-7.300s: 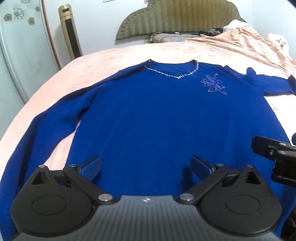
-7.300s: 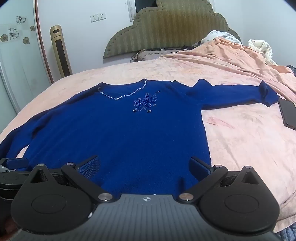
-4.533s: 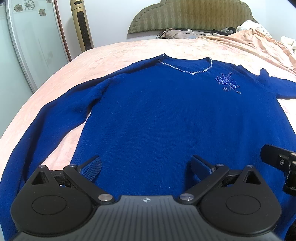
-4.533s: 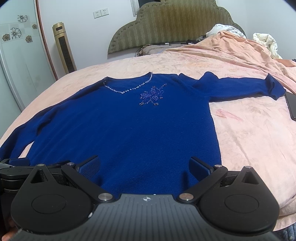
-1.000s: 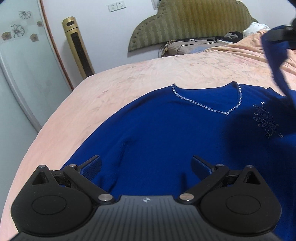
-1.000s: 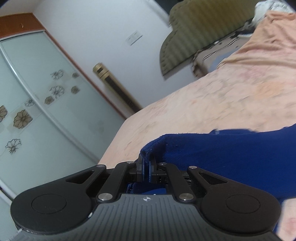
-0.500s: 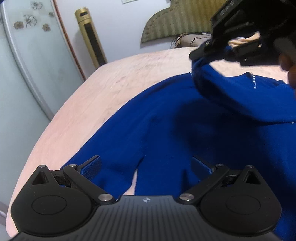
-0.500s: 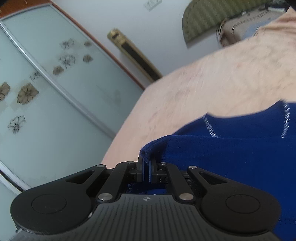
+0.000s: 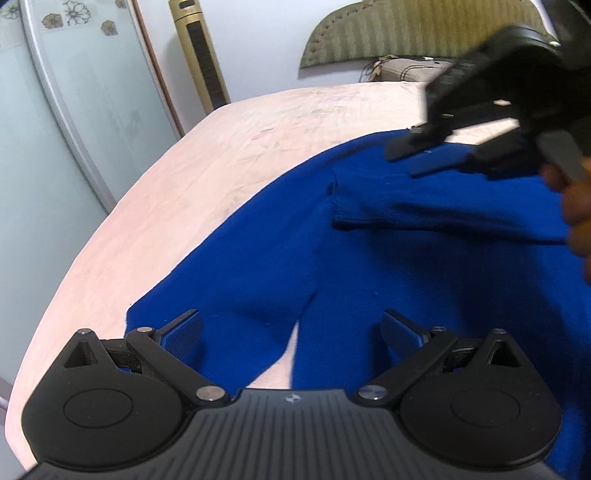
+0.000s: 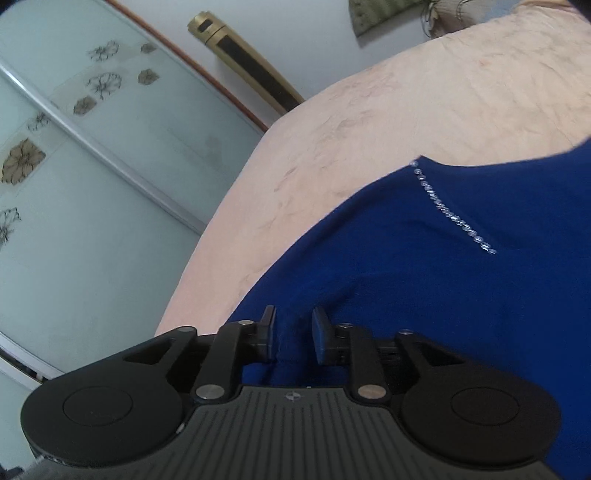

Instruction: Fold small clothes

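Left wrist view. Blue sweater [image 9: 369,266] lies spread on a bed [image 9: 236,158] covered with a pale pink sheet. One sleeve [image 9: 436,210] is folded across the chest, its cuff end resting flat near the middle of the body. The other sleeve runs down toward the near left, a thin wedge of pink sheet showing between it and the body. Left gripper [image 9: 291,332] hovers low over the near part of the sweater, jaws spread wide, nothing between them. Right gripper [image 9: 424,155] shows blurred at upper right, just above the folded sleeve, jaws slightly parted and just opening; no cloth seen between the tips here. Part of a hand [image 9: 576,214] holds it at the right edge. Beyond the bed: a gold tower fan [image 9: 201,59], a padded green headboard [image 9: 413,35], a frosted glass door [image 9: 74,110] with flower decals on the left.

Right wrist view. Right gripper [image 10: 293,338] sits close over the sweater [image 10: 443,295], jaws open a narrow way. A ridge of blue knit lies in the gap; cloth touches the left pad, stands clear of the right, so not pinched. Beaded neckline [image 10: 450,214] runs diagonally at right. Pink sheet beyond the shoulder edge. Fan [image 10: 255,62] and glass door [image 10: 92,147] appear tilted at upper left.
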Demonstrator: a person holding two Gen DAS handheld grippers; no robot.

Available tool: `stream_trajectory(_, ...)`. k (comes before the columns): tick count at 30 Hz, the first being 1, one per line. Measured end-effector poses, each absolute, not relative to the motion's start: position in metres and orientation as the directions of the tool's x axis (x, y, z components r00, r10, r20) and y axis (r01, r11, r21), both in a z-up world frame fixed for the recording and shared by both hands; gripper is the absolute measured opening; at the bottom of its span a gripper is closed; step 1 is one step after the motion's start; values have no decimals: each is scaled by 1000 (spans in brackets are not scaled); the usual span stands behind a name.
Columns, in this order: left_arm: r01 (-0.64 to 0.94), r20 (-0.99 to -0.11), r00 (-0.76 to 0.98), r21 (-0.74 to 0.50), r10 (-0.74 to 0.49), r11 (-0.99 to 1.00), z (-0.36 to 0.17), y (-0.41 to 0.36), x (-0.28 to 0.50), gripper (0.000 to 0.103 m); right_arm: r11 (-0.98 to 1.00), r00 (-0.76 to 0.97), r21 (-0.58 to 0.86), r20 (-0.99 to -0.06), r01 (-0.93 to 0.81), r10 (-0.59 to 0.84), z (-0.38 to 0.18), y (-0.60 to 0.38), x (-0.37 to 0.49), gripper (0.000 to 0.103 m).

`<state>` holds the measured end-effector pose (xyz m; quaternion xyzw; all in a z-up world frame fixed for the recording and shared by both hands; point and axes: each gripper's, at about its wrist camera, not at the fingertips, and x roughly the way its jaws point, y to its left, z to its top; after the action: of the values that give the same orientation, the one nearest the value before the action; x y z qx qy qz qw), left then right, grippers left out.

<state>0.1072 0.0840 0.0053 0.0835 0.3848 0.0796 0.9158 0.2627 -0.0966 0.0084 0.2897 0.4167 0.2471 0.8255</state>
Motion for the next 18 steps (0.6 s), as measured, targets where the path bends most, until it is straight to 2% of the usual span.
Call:
stream_trajectory(3,-99,-699,683,200,213,975,5,89,108,103,709,541,689,-542,-152,643,7,-107,254,28)
stream_trajectory(5,-104,-704,679,191,210,976,6,90,107,103,720,529,681,-566,-133,632,1,-106,255,39)
stream_trajectory(8,-102,-685,694,208,220,973,13,94,100,103,773,486,626,-647,-100,587,-13,-100,260,46)
stream_trajectory(10,-127,-654,712,238,256,963,19,107,90,103,783,496,616,-653,-91,571,-13,-99,254,44)
stream_trajectory(13,-217,-632,695,272,344,937,26,140,78,103,788,526,594,-623,-162,578,3,-94,236,44)
stream_trajectory(18,-406,-635,614,256,469,877,33,208,57,103,824,546,461,-619,-328,564,25,-64,201,54)
